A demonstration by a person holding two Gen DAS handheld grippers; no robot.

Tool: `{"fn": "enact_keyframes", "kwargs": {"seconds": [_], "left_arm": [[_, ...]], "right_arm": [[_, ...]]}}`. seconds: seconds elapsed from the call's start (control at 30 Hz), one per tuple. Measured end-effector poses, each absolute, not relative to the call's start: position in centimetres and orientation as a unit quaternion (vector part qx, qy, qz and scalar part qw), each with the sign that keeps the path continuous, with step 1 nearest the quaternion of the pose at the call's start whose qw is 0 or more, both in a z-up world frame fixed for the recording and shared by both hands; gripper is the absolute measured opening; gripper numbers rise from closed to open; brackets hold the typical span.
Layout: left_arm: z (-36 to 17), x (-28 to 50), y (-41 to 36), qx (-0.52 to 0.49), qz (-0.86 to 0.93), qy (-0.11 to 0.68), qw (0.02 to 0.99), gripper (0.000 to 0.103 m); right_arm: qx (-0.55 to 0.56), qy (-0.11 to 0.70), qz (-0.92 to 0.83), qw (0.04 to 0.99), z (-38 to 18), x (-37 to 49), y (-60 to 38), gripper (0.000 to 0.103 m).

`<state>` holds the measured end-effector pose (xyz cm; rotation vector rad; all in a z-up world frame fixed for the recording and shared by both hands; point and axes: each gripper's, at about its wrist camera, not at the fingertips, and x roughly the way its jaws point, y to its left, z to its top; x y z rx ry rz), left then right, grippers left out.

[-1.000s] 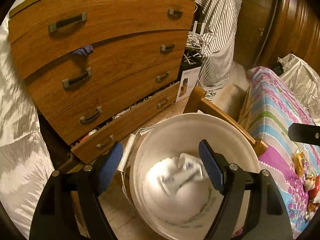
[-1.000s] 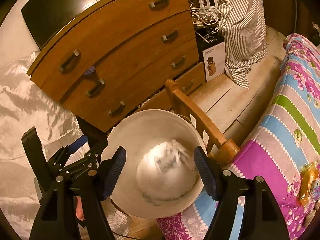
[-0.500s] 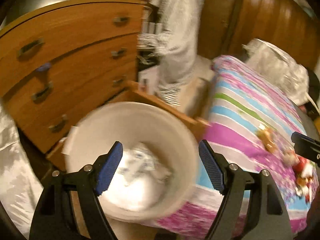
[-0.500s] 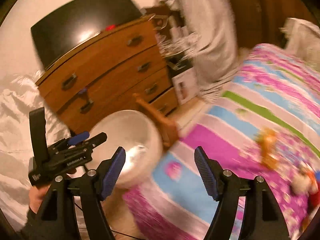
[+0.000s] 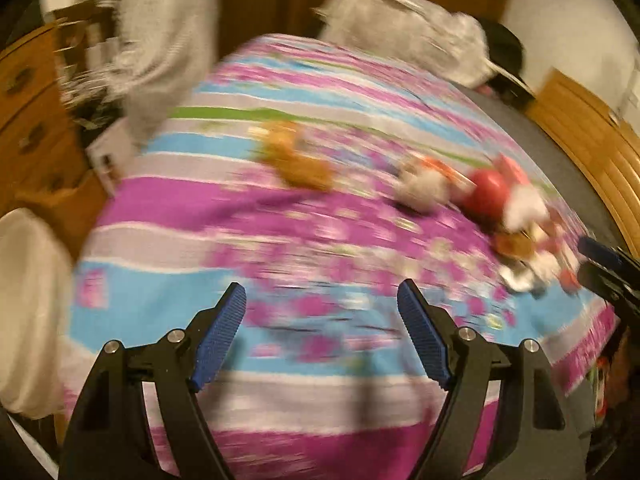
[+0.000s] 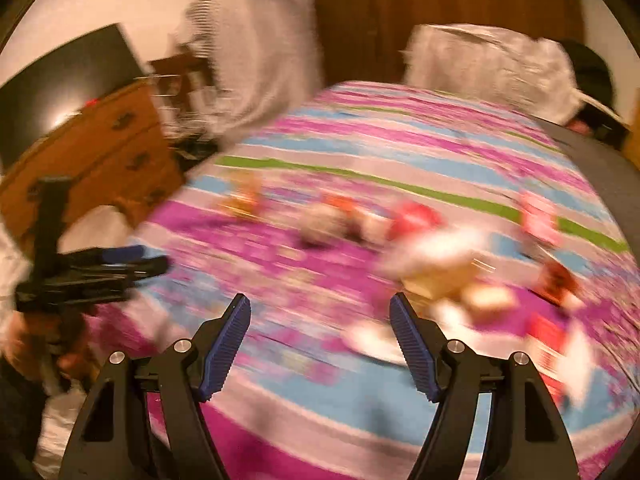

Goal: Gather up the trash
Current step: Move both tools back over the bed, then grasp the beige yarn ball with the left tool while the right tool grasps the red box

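Trash (image 5: 516, 216) on the striped bedspread (image 5: 280, 216) now ahead instead of the bucket (image 5: 28, 312), both claws empty, agape.

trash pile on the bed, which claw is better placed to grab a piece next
Right, probably. The right claw is open with the trash pile just past its right finger; from the left claw, also open, the pile lies far off to the right.

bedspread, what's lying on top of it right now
On the striped bedspread lies a blurred scatter of trash: orange, red and white bits, likely wrappers. A white bundle sits at the far end. Motion blur hides what each piece is; anything under them is covered.
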<state>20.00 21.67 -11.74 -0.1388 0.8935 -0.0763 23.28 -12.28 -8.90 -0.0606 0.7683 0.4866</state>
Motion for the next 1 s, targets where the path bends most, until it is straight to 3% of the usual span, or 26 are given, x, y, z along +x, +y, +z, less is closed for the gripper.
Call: {"fn": "enact_keyframes", "kwargs": {"seconds": [0.23,0.5,0.57,0.67,0.93,1.0], "left_arm": [[-13.8,22.7,13.5,-0.035,-0.098,0.455,0.884,0.075],[-15.6,25.6,11.5,-0.021,-0.083,0.473,0.877,0.075],[-15.6,26.6,12.6,-0.032,-0.067,0.47,0.88,0.075],[-15.2,28.2,13.9,-0.036,-0.053,0.458,0.887,0.075],[-14.5,32.3,13.6,-0.017,-0.059,0.434,0.899,0.075],[-14.6,33.1,12.8,0.003,-0.062,0.435,0.898,0.075]], "right_arm": [[-0.018,0.387,0.207,0.898,-13.9,25.5,-20.0,0.073],[-0.043,0.395,0.236,0.887,-16.0,27.7,-16.7,0.073],[-0.044,0.386,0.231,0.892,-15.9,27.5,-16.3,0.052],[-0.025,0.38,0.243,0.892,-15.4,26.8,-16.8,0.042],[0.007,0.396,0.282,0.874,-15.3,22.6,-18.8,0.042],[0.003,0.398,0.284,0.872,-15.3,21.9,-19.1,0.05]]}}
